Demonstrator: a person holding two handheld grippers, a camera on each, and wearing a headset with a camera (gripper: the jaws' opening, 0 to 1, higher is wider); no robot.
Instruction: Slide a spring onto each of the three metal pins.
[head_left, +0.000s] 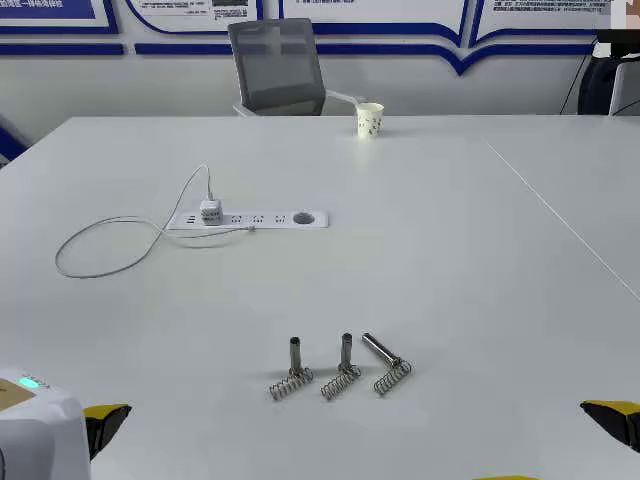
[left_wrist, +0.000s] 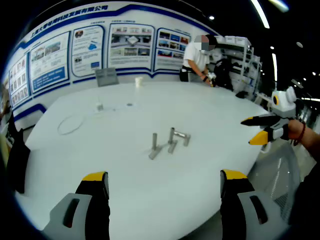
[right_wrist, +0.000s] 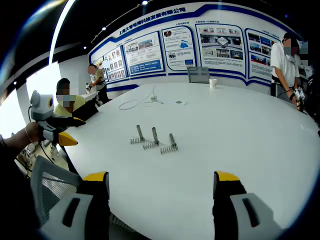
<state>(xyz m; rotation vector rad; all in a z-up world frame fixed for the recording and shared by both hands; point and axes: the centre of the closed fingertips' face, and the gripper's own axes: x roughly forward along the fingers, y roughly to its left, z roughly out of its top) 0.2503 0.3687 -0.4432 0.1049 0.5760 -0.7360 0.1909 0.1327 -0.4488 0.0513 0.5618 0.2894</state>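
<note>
Nearest the person, the left gripper (left_wrist: 164, 175) hangs over the near edge of the white tabletop (head_left: 470, 260), its yellow-tipped jaws spread wide with nothing between them. The right gripper (right_wrist: 160, 175) hangs off the same edge, its jaws also wide apart and empty. Each shows in the other's gripper view, held in a hand at the side and well apart from the parts.

A little further in, near the middle of the head view, the three metal pins stand in a short row. The left pin (head_left: 296, 352) and the middle pin (head_left: 346, 350) are upright. The right pin (head_left: 380, 350) slants over to one side; whether it lies flat I cannot tell. No pin carries a spring. The left spring (head_left: 291, 384), the middle spring (head_left: 340, 383) and the right spring (head_left: 392, 376) each lie on their sides on the tabletop, one at the foot of each pin, angled toward the person.

Beyond them, left of centre, lies a white power strip (head_left: 262, 219) with a white charger (head_left: 210, 209) plugged in, and a white cable (head_left: 100, 255) looping off to the left. At the far edge stand a paper cup (head_left: 370, 119) and, behind the tabletop, a grey mesh office chair (head_left: 278, 68). Blue-trimmed display boards (left_wrist: 130, 45) cover the wall.
</note>
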